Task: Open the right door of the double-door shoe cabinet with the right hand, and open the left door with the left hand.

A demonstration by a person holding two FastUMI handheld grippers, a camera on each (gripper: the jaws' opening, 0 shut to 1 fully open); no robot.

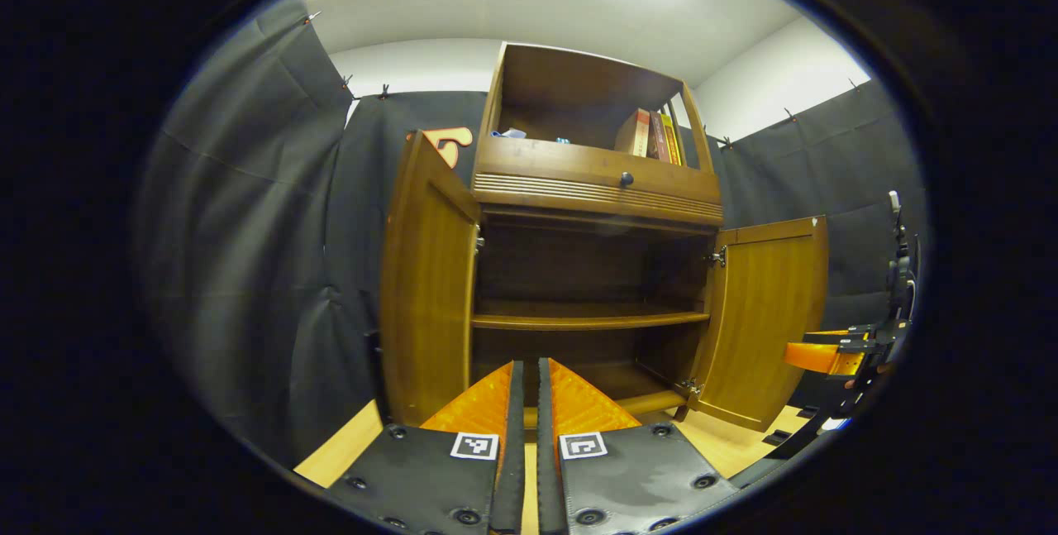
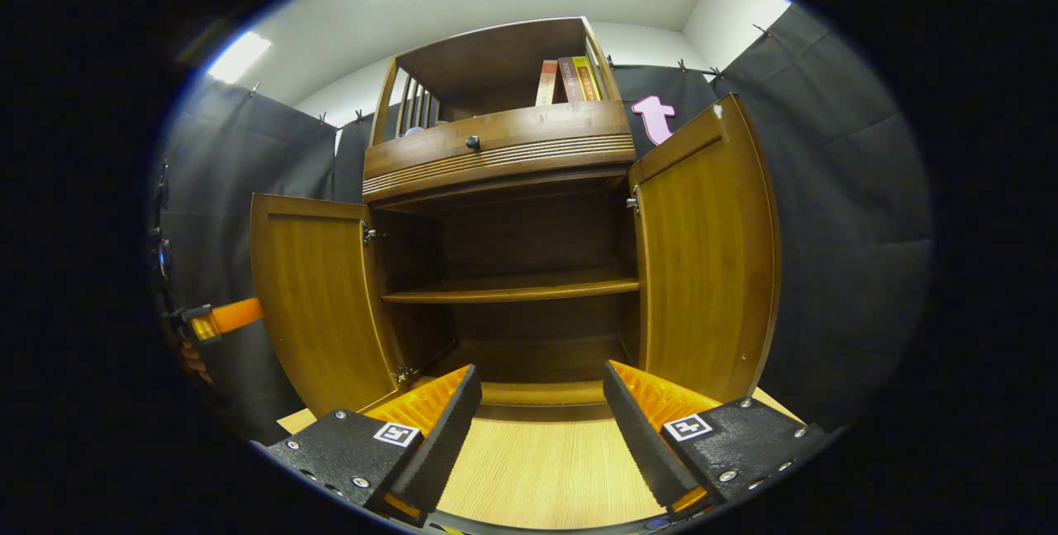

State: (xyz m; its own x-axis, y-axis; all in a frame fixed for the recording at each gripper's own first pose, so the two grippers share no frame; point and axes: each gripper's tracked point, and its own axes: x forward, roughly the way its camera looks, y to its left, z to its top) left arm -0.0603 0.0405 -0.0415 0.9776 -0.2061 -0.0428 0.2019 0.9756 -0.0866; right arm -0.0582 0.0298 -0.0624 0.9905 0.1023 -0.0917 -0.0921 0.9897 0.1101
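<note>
I see both doors of the cabinet (image 2: 504, 270) swung wide, left door (image 1: 426, 287) and right door (image 2: 707, 254), so my left gripper (image 1: 530, 378) sits pinched on nothing and my right gripper (image 2: 541, 390) spread, both near, clear of the wood.

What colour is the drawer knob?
Dark, near black: the drawer knob, seen best in the right gripper view.

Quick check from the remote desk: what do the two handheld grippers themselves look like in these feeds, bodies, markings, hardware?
Each gripper has two wedge-shaped fingers on flat, dark, textured plates fixed with round screws. Each plate carries a small square black-and-white marker. This shows on the left gripper in the left gripper view and on the right gripper in the right gripper view. Seen from the side, the gripper has a dark frame.
</note>
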